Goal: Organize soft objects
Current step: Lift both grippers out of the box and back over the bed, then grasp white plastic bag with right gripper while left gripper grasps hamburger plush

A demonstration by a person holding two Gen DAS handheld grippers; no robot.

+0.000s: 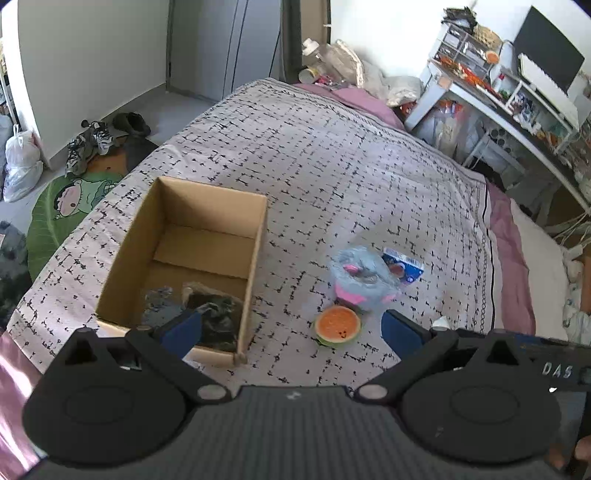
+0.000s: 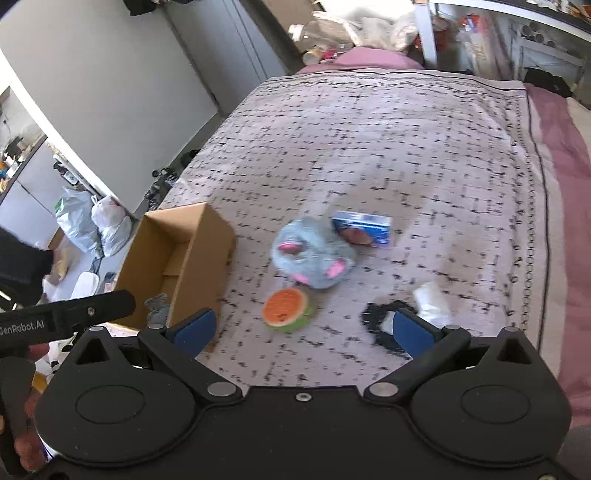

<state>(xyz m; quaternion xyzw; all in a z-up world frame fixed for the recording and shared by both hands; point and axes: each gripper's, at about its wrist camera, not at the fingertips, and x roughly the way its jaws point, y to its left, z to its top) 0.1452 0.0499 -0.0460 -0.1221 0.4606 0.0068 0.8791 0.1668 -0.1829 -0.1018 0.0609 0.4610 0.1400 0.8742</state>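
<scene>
A cardboard box (image 1: 192, 236) (image 2: 184, 254) stands open on the patterned bed cover, with dark soft items (image 1: 210, 314) in its near end. To its right lie a watermelon-slice plush (image 1: 337, 325) (image 2: 286, 305), a grey and pink plush (image 1: 360, 277) (image 2: 314, 254) and a blue packet (image 1: 402, 266) (image 2: 364, 228). A black ring-like item (image 2: 380, 321) and a white soft item (image 2: 430, 302) lie by my right gripper's right finger. My left gripper (image 1: 291, 332) hangs open and holds nothing, its left finger over the box's near corner. My right gripper (image 2: 303, 332) is open and holds nothing, just short of the watermelon plush.
The bed (image 1: 332, 155) fills the middle; its left edge drops to a floor with shoes (image 1: 92, 140), a green cartoon rug (image 1: 66, 206) and plastic bags (image 2: 92, 225). A cluttered white desk (image 1: 517, 96) stands right. Clutter lies at the bed's far end (image 2: 332, 33).
</scene>
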